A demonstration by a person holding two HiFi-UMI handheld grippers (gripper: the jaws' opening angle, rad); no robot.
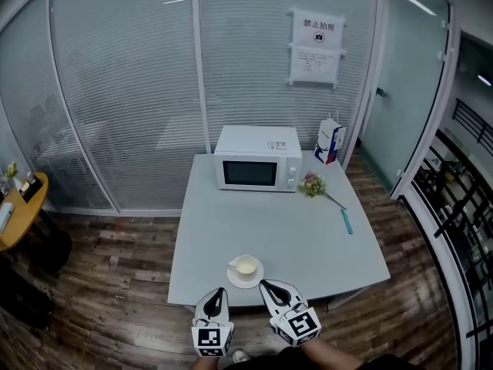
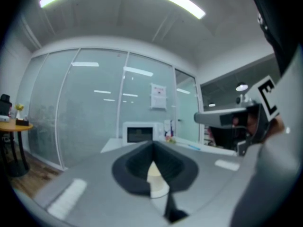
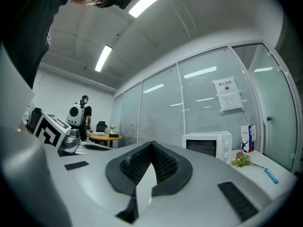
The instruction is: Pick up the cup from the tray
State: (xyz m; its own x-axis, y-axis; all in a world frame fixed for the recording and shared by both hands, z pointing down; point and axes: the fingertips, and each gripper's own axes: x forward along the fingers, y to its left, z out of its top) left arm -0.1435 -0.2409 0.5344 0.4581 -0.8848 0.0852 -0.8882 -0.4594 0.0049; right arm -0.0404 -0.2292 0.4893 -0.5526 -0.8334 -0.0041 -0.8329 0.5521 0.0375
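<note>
A white cup stands on a small round white tray near the front edge of the grey table. My left gripper hangs just in front of that edge, left of the cup, shut with nothing in it. My right gripper hangs beside it, right of the cup, its tips also together and empty. In the left gripper view the cup shows just beyond the closed tips of the left gripper. In the right gripper view the right gripper points toward the microwave, and no cup shows.
A white microwave stands at the back of the table. Right of it are a paper bag, a small bunch of flowers and a blue pen. Glass walls surround the table. A round wooden side table stands at the far left.
</note>
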